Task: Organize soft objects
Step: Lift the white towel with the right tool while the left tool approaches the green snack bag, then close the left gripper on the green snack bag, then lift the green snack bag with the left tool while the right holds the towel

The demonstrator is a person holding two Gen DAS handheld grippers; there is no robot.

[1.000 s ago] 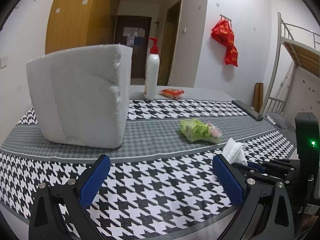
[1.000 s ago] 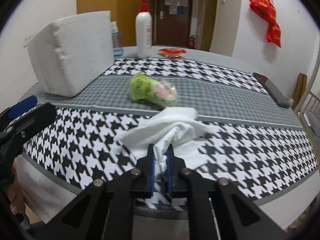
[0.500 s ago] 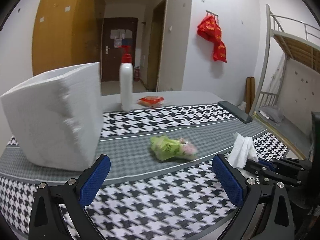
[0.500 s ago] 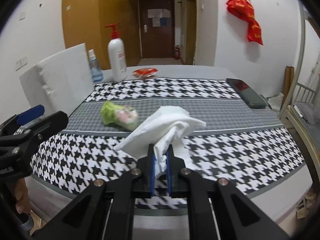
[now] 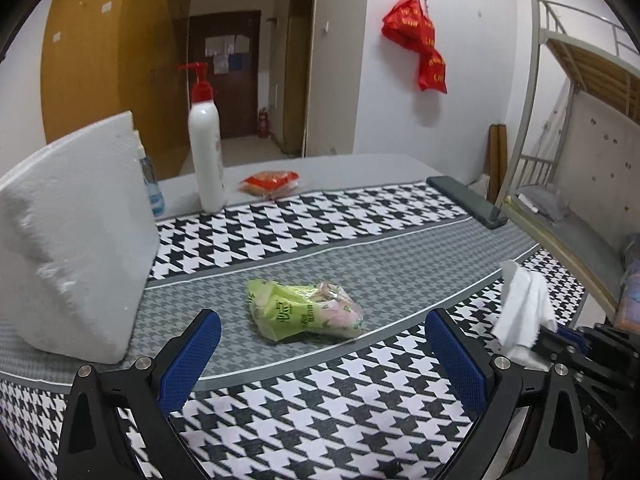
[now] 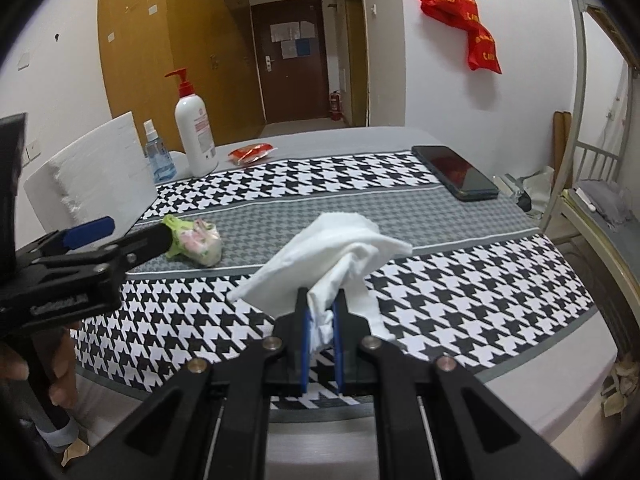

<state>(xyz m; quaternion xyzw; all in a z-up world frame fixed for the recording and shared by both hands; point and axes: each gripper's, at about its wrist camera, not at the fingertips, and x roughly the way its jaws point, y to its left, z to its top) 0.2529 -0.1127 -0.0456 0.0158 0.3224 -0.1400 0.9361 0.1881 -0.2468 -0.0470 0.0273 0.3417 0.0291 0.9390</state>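
Left wrist view shows the green packet lying crosswise on the tabletop, ahead between the wide, empty left fingers, nearer them than the right gripper, clamped on a tissue.

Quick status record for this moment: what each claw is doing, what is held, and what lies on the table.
right claw: shut on the white tissue, held above the table
left claw: open, nothing between its pads, aimed toward the green tissue pack
green tissue pack: lying on the grey stripe of the tablecloth, untouched
foam block: standing at the table's left side
far edge: pump bottle, small spray bottle, red packet
right side: phone, lying flat
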